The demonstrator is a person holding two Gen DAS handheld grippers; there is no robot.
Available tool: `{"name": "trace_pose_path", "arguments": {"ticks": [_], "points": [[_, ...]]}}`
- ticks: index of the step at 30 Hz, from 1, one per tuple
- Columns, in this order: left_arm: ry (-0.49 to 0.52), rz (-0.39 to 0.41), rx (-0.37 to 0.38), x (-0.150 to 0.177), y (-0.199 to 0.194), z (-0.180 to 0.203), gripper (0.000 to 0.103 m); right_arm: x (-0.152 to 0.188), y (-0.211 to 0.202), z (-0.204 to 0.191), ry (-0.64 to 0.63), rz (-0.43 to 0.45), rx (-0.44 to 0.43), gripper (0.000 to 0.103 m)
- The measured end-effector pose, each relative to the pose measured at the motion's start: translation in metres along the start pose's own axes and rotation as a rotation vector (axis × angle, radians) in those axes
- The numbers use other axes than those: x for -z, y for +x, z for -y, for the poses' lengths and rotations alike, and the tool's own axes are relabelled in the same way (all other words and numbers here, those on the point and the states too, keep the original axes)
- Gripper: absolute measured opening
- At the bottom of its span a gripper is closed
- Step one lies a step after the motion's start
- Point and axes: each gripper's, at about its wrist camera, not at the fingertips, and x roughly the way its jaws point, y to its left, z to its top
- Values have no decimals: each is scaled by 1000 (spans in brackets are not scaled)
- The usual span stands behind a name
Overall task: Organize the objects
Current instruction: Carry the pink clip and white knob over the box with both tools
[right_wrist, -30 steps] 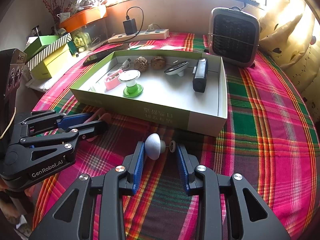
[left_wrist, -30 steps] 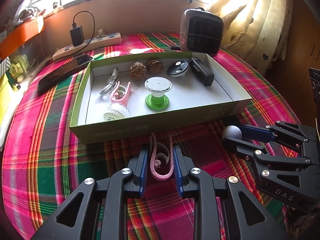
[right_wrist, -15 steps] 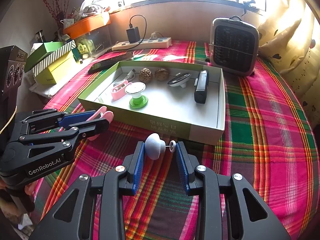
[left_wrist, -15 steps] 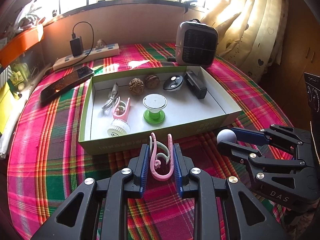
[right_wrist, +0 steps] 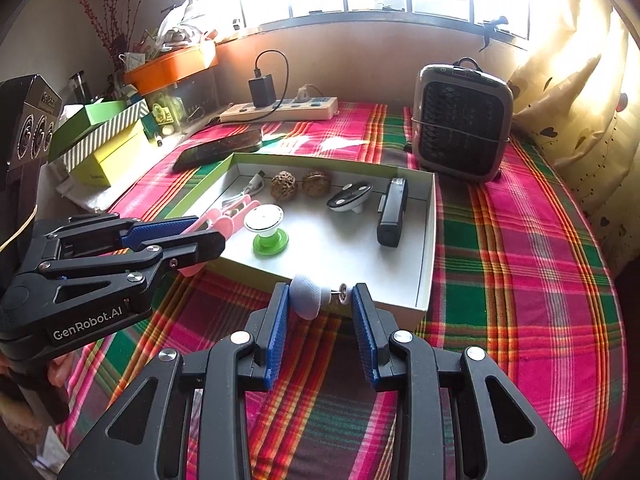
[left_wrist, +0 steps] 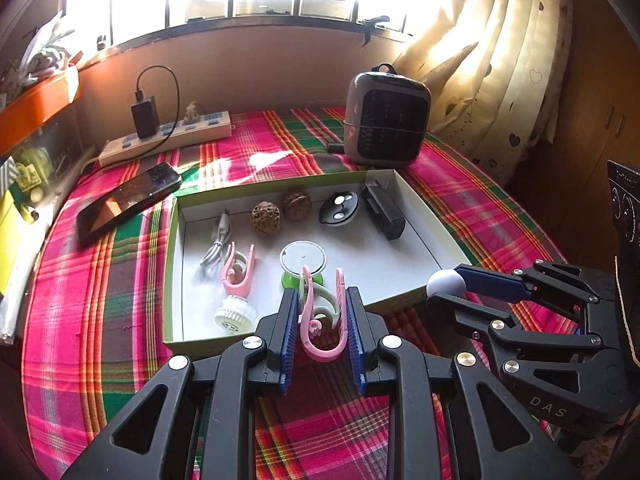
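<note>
Risk is mostly in the right gripper (right_wrist: pixel 320 308): it clamps the white knob (right_wrist: pixel 305 295) end to end, so this can slip. Left gripper (left_wrist: pixel 322 312) squeezes the pink clip (left_wrist: pixel 320 322) firmly. Both hang at 6 o'clock of the green tray (left_wrist: pixel 412 298).

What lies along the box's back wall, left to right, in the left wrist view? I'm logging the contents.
Grey cable → rough walnut → second walnut → black-and-white oval gadget → black block.
</note>
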Motion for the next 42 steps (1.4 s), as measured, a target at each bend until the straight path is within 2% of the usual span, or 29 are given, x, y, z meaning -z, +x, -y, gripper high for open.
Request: {"name": "trace_pose_path", "arguments": {"ticks": [13,26,42], "points": [[26,5,21,-29,16,2,21,-20,16,14,4,-15,36,33],[33,-53,46,-52,53,0,21,-33,44,28,8,-59,60,33],[38,-111,37,-56,90,-4,21,-32,66,35,12,-107,66,33]]}}
